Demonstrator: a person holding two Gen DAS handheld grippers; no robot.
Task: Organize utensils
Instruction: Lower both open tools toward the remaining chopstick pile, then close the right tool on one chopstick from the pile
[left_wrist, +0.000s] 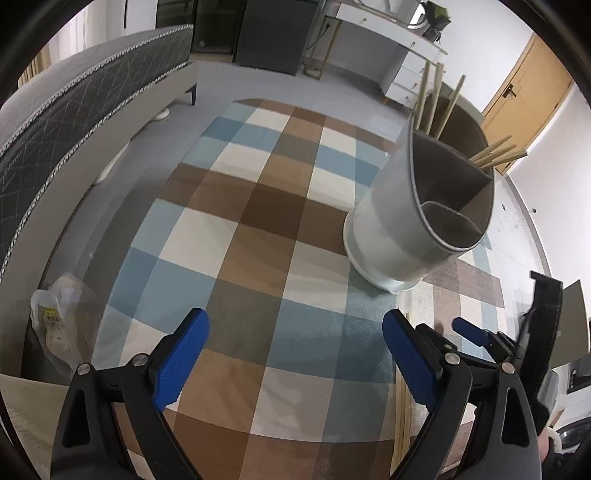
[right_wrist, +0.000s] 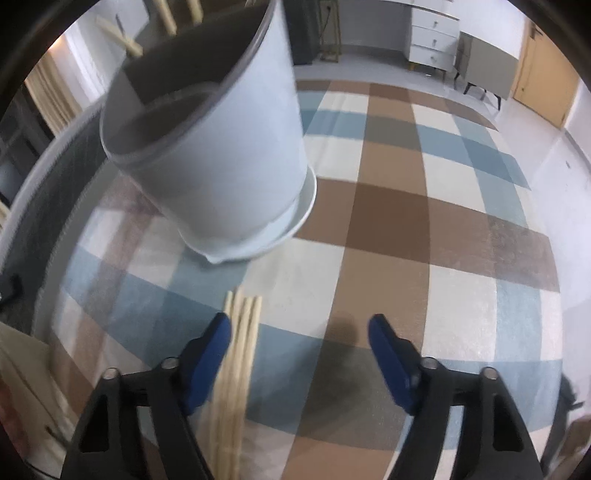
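right hand-held gripper: jaws apart, nothing held | chopsticks: flat on checked rug, just inside left pad, near holder | left hand-held gripper: wide, empty | risk: bundle may be scattered if clamped off-centre

Black left gripper, blue ridged jaws, silver screws, right gripper alike

Pale wooden chopsticks lie on a matt woven rug beside a smooth plastic holder.
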